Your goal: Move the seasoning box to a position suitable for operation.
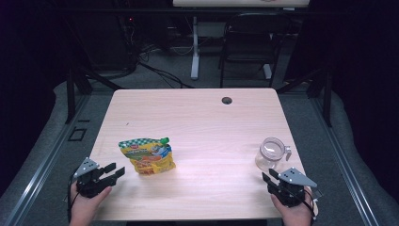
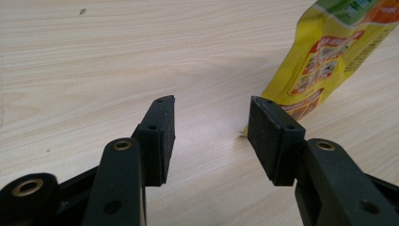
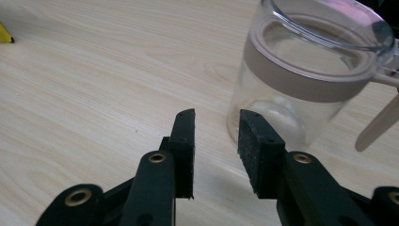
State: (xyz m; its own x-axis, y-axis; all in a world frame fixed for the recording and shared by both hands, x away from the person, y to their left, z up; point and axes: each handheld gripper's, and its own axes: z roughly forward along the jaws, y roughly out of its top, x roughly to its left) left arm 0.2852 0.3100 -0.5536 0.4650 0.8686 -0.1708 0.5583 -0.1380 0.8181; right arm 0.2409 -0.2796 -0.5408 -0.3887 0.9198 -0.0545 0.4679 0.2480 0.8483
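Left hand-held gripper [image 1: 113, 172] sits low over the near left corner of my bench [image 1: 197, 117], jaws spread with a clear gap, nothing between them. Yellow snack pouch [image 1: 147, 156] lies flat just ahead of it and a bit to its right. In the left gripper view the pouch [image 2: 324, 61] has its bottom corner just past the tip of the right-side jaw; looks very close, can't tell if it touches. Green cap [image 1: 164, 140] of the pouch points away from the left hand-held gripper, toward the far side of the bench.

Right hand-held gripper [image 1: 269, 179] is at the near right corner, jaws parted by a narrower gap, also empty. Clear glass jar [image 1: 271, 153] stands upright just ahead of it, open mouth up, with a beige band under the rim. In the right gripper view the jar [image 3: 301, 80] stands just beyond the jaw tips, offset toward the right-side jaw, not between the pads. A pale handle-like piece [image 3: 379, 125] hangs off the jar's right side.

Pouch and jar are well apart, each in front of its own hand-held gripper. Both of my hands [image 1: 87, 205] grip the tools from the near edge.
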